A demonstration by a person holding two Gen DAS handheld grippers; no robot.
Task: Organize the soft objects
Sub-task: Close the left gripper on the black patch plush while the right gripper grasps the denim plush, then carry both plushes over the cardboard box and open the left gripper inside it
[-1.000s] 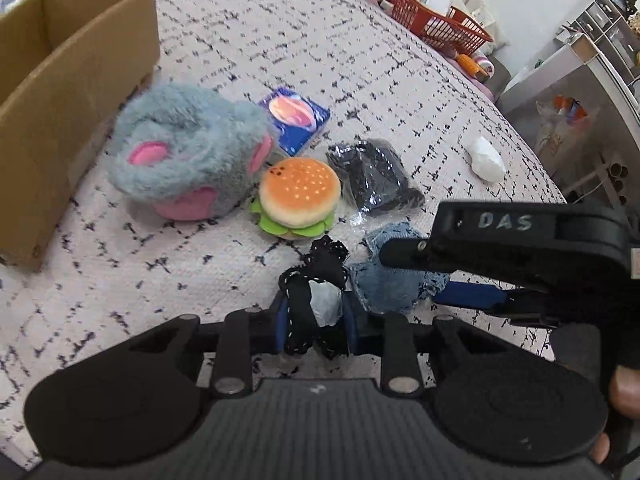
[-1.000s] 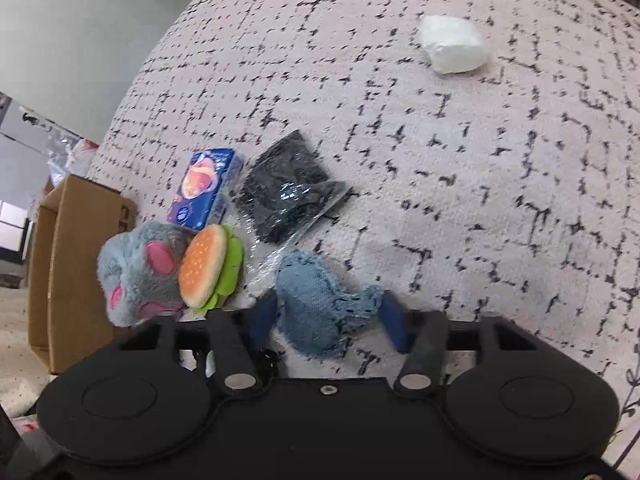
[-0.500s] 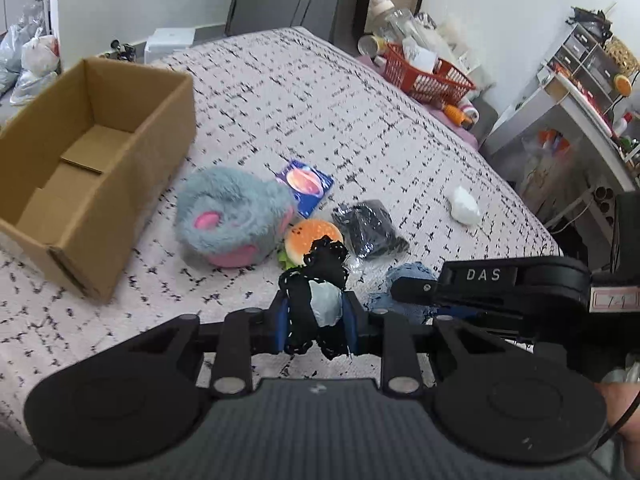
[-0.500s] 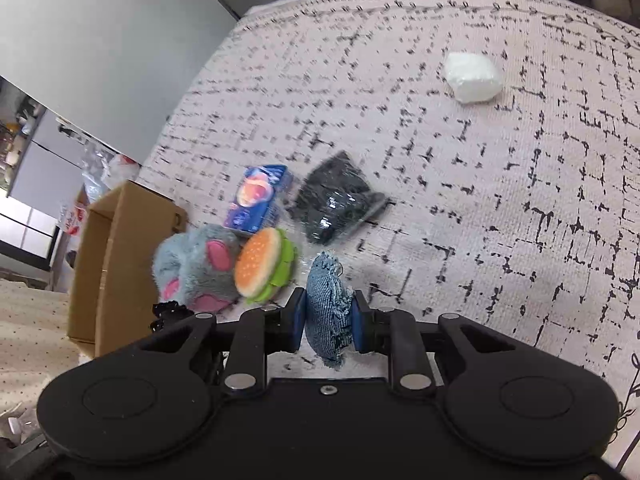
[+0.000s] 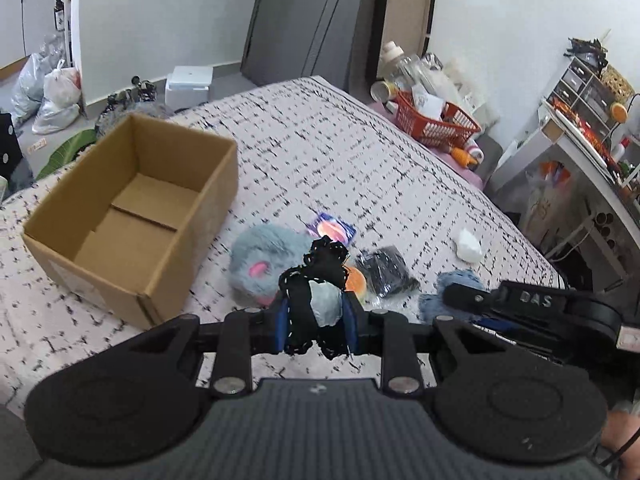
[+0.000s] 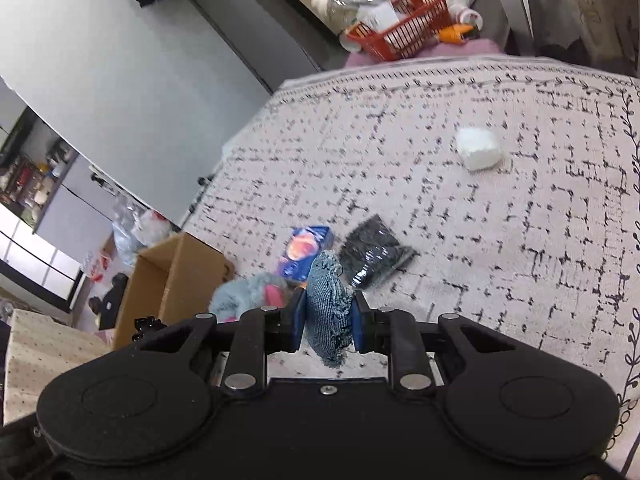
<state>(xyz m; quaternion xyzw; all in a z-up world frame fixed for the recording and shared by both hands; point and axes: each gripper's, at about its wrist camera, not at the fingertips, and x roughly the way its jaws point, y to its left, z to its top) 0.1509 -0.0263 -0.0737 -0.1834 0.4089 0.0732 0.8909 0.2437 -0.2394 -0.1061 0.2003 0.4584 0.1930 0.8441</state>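
Observation:
My left gripper (image 5: 315, 316) is shut on a black lace-trimmed fabric bundle (image 5: 316, 280) with a pale grey patch, held above the bed. My right gripper (image 6: 327, 320) is shut on a blue denim pouch (image 6: 326, 304), also lifted; it shows in the left wrist view (image 5: 456, 292) low on the right. On the patterned bedspread (image 5: 340, 168) lie a grey plush slipper (image 5: 260, 264), an orange burger toy (image 5: 356, 280), a black packet (image 5: 386, 268), a blue printed packet (image 5: 334, 230) and a white wad (image 5: 468, 246). An open cardboard box (image 5: 132, 208) stands at the left, nothing inside.
A red basket (image 5: 436, 120) with bottles sits past the bed's far corner. A white shelf and drawers (image 5: 580, 140) stand at the right. Bags (image 5: 56, 96) and a white box (image 5: 188, 86) lie on the floor behind the cardboard box.
Both grippers have risen well above the bed with their items. The right gripper closed on the denim pouch and lifted it off the bedspread. More of the room shows now.

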